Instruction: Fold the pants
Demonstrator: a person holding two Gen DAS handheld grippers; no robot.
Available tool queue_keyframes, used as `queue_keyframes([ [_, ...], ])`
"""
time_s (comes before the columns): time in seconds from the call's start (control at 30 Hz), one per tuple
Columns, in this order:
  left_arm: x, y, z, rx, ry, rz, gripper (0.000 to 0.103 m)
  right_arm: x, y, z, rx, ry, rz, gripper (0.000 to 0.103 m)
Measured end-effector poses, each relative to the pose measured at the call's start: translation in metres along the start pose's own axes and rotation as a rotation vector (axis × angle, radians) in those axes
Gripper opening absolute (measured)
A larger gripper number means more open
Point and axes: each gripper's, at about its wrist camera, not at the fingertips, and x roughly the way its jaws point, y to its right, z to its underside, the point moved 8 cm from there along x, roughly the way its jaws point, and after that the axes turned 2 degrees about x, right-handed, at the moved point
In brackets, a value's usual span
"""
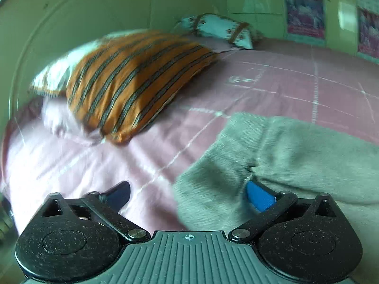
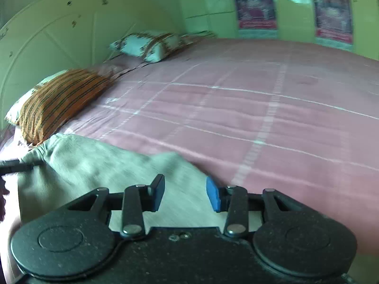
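Grey pants (image 1: 284, 146) lie bunched on the pink bedsheet (image 1: 296, 78). In the left wrist view my left gripper (image 1: 189, 194) is wide open, low over the pants' left edge; its right blue pad (image 1: 259, 195) touches the grey cloth, its left pad (image 1: 118, 193) is over the sheet. In the right wrist view the pants (image 2: 99, 163) spread at the lower left, elastic waistband toward the pillow. My right gripper (image 2: 185, 193) is open and empty just above the pants' right edge. A dark bar, probably the left gripper (image 2: 14, 165), touches the pants at the far left.
An orange striped pillow (image 1: 132, 80) lies at the head of the bed, also in the right wrist view (image 2: 56, 101). A white patterned pillow (image 1: 220, 29) sits further back. Green walls with posters (image 2: 257, 7) surround the bed. The pink sheet (image 2: 260, 108) stretches wide to the right.
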Motion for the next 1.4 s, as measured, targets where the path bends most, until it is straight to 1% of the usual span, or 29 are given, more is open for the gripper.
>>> queue_keyframes([
  [0.07, 0.002, -0.006, 0.002, -0.068, -0.020, 0.034, 0.103, 0.027, -0.016, -0.001, -0.033, -0.043, -0.013, 0.027],
  [0.1, 0.001, -0.005, 0.003, -0.063, -0.012, 0.031, 0.103, 0.041, -0.021, 0.001, -0.054, -0.075, 0.002, 0.025],
  [0.13, 0.004, -0.003, 0.003, -0.048, -0.002, 0.024, 0.103, 0.056, -0.021, 0.004, -0.082, -0.111, 0.049, 0.025],
  [0.2, 0.004, -0.002, 0.003, -0.041, 0.008, 0.022, 0.103, 0.070, -0.017, 0.003, -0.075, -0.098, 0.083, 0.031],
  [0.23, 0.004, -0.003, 0.004, -0.053, 0.005, 0.028, 0.103, 0.072, -0.016, 0.001, -0.056, -0.098, 0.084, 0.031],
  [0.3, -0.005, -0.006, -0.001, -0.077, 0.009, 0.017, 0.103, 0.067, -0.018, -0.003, -0.067, -0.081, 0.105, 0.031],
  [0.37, -0.018, -0.007, -0.006, -0.046, 0.064, -0.025, 0.103, 0.053, -0.026, -0.006, -0.077, -0.037, 0.105, 0.027],
  [0.4, -0.014, -0.006, -0.001, -0.043, 0.040, -0.027, 0.103, 0.051, -0.030, -0.004, -0.097, -0.032, 0.100, 0.026],
  [0.43, -0.006, -0.008, 0.003, -0.076, 0.010, -0.009, 0.103, 0.057, -0.029, 0.003, -0.112, -0.062, 0.117, 0.026],
  [0.47, -0.002, -0.012, 0.007, -0.114, 0.000, 0.014, 0.103, 0.063, -0.022, 0.008, -0.107, -0.100, 0.136, 0.030],
  [0.53, -0.006, -0.018, 0.007, -0.138, -0.012, 0.034, 0.103, 0.058, -0.014, 0.010, -0.051, -0.098, 0.137, 0.031],
  [0.57, -0.012, -0.019, 0.004, -0.125, -0.003, 0.031, 0.103, 0.049, -0.012, 0.008, -0.032, -0.087, 0.145, 0.028],
  [0.67, -0.034, -0.020, -0.002, -0.108, 0.028, 0.026, 0.103, 0.004, -0.002, 0.008, 0.018, 0.008, 0.097, 0.029],
  [0.77, -0.060, -0.008, -0.006, -0.093, 0.079, 0.072, 0.103, -0.053, 0.033, 0.020, 0.071, 0.082, 0.135, 0.029],
  [0.83, -0.073, 0.008, -0.005, -0.060, 0.115, 0.113, 0.103, -0.090, 0.071, 0.031, 0.112, 0.120, 0.217, 0.029],
  [0.87, -0.075, 0.018, -0.002, -0.022, 0.115, 0.121, 0.103, -0.108, 0.093, 0.041, 0.122, 0.129, 0.268, 0.031],
  [0.9, -0.072, 0.026, 0.004, 0.009, 0.094, 0.119, 0.103, -0.119, 0.117, 0.054, 0.116, 0.102, 0.329, 0.030],
  [0.93, -0.065, 0.032, 0.011, 0.028, 0.053, 0.114, 0.103, -0.122, 0.146, 0.069, 0.120, 0.030, 0.421, 0.030],
  [0.97, -0.058, 0.035, 0.020, 0.035, 0.003, 0.111, 0.103, -0.128, 0.173, 0.084, 0.165, -0.033, 0.479, 0.030],
  [1.0, -0.056, 0.036, 0.026, 0.025, -0.024, 0.114, 0.103, -0.146, 0.196, 0.092, 0.253, -0.014, 0.448, 0.022],
  [1.03, -0.062, 0.035, 0.029, 0.007, -0.008, 0.121, 0.103, -0.165, 0.209, 0.095, 0.315, 0.023, 0.431, 0.022],
  [1.07, -0.067, 0.033, 0.031, 0.002, 0.010, 0.119, 0.103, -0.195, 0.223, 0.097, 0.343, 0.080, 0.472, 0.031],
  [1.1, -0.072, 0.034, 0.033, 0.009, 0.015, 0.109, 0.103, -0.221, 0.232, 0.100, 0.341, 0.131, 0.512, 0.034],
  [1.17, -0.079, 0.037, 0.035, 0.022, 0.025, 0.119, 0.103, -0.265, 0.253, 0.113, 0.397, 0.209, 0.542, 0.032],
  [1.23, -0.085, 0.042, 0.038, 0.045, 0.034, 0.124, 0.103, -0.311, 0.277, 0.136, 0.527, 0.298, 0.561, 0.032],
  [1.27, -0.087, 0.044, 0.040, 0.057, 0.033, 0.126, 0.103, -0.333, 0.289, 0.150, 0.593, 0.338, 0.577, 0.034],
  [1.3, -0.089, 0.046, 0.042, 0.062, 0.031, 0.129, 0.103, -0.350, 0.298, 0.164, 0.648, 0.366, 0.588, 0.034],
  [1.33, -0.092, 0.049, 0.044, 0.064, 0.033, 0.137, 0.103, -0.369, 0.309, 0.182, 0.724, 0.395, 0.585, 0.033],
  [1.4, -0.098, 0.054, 0.048, 0.067, 0.039, 0.147, 0.103, -0.391, 0.320, 0.212, 0.845, 0.435, 0.549, 0.031],
])
